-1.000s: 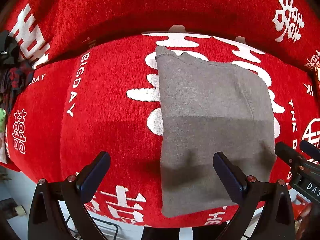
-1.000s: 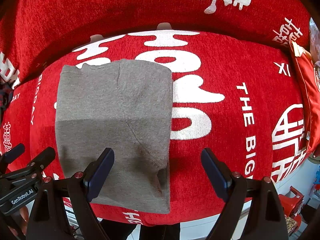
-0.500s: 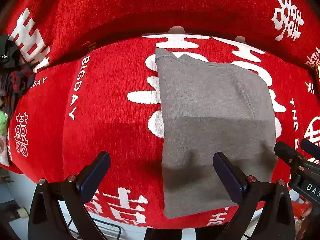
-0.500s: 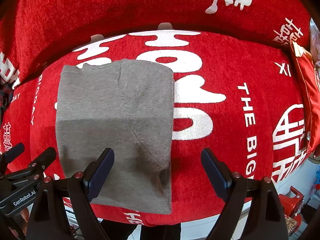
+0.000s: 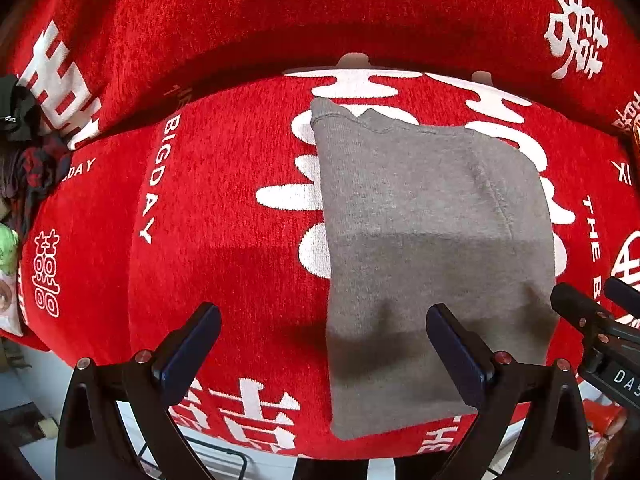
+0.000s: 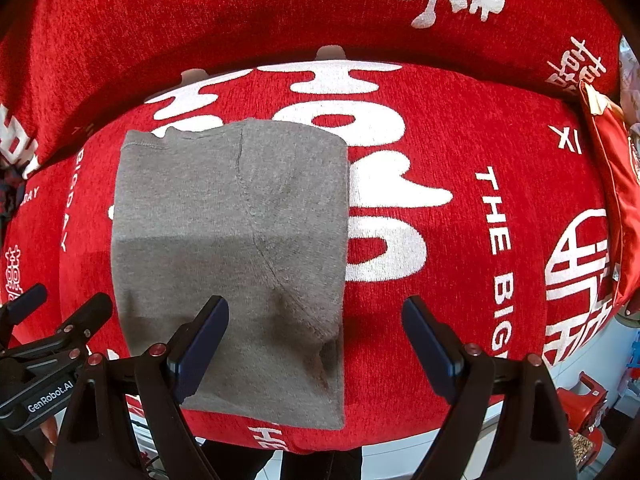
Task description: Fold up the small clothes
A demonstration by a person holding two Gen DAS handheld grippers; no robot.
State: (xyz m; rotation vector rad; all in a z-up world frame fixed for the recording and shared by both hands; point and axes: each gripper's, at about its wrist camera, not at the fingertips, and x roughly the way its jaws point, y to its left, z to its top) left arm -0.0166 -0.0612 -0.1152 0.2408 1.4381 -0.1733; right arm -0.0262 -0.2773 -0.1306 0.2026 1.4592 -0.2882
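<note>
A grey knit garment (image 5: 432, 248) lies folded into a tall rectangle on a red cushion (image 5: 224, 208) with white lettering; it shows again in the right wrist view as the grey garment (image 6: 232, 240). My left gripper (image 5: 320, 344) hangs above the garment's near left edge, jaws wide apart and empty. My right gripper (image 6: 316, 340) hovers over its near right edge, also open with nothing between the fingers. Each gripper appears in the other's view: the right gripper (image 5: 596, 320) at the right edge, the left gripper (image 6: 52, 320) at the left edge.
The red backrest (image 6: 240, 20) rises behind the seat. Dark clothes (image 5: 28, 152) are piled at the far left. A red pillow (image 6: 616, 184) leans at the right. Pale floor (image 6: 592, 360) and a red stool (image 6: 584, 400) lie past the seat's front edge.
</note>
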